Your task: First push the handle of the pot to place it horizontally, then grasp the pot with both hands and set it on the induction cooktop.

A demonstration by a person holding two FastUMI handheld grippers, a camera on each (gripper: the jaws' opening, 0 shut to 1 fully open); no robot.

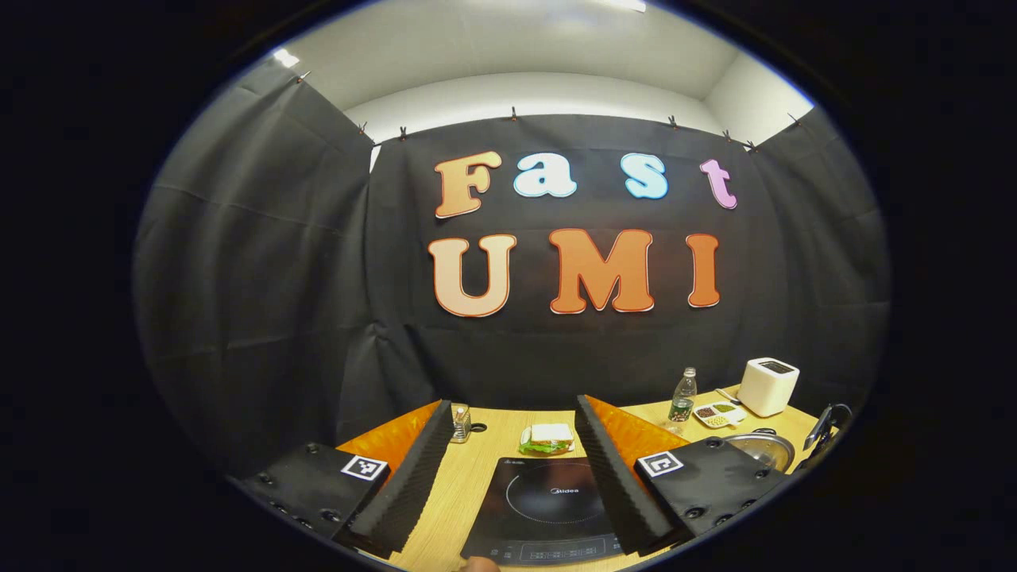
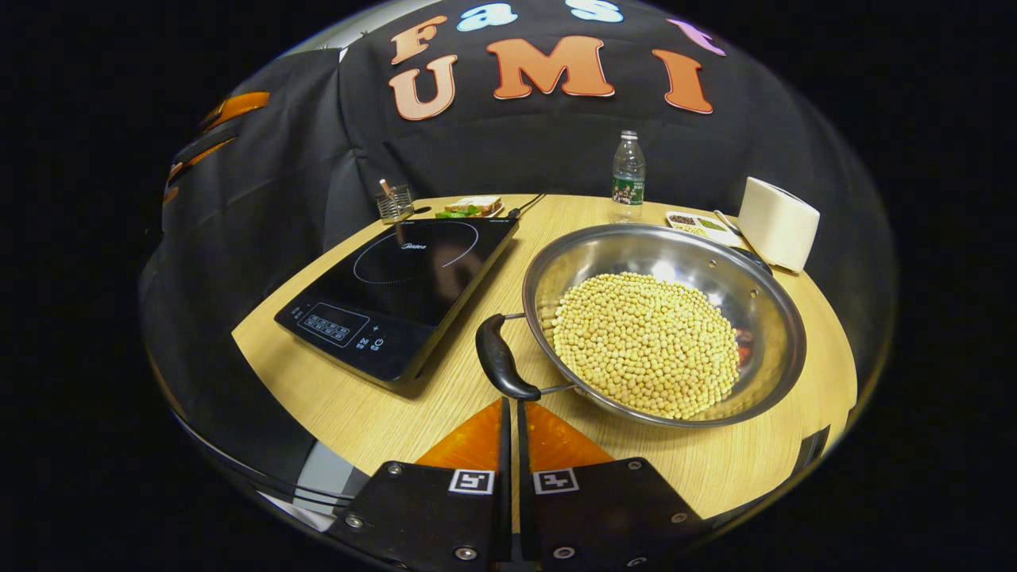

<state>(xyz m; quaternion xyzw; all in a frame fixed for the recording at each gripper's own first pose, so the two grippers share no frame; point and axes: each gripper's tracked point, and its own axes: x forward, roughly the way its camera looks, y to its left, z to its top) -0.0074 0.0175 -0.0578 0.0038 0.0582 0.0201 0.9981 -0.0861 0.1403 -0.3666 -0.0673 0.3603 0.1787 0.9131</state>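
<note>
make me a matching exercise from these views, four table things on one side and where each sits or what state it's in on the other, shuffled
Things:
1. pot
2. induction cooktop
3. water bottle
4. right gripper

Places or states:
A. upright near the back edge of the table
B. nothing on its glass
C. holding pale beans
D. shut, tips near the black pot handle

Pairs: 1-C, 2-B, 3-A, 4-D

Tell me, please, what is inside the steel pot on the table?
The pot holds a heap of pale yellow beans. At the heap's right edge something small and reddish shows; I cannot tell what it is. The beans cover the bottom of the pot.
</note>
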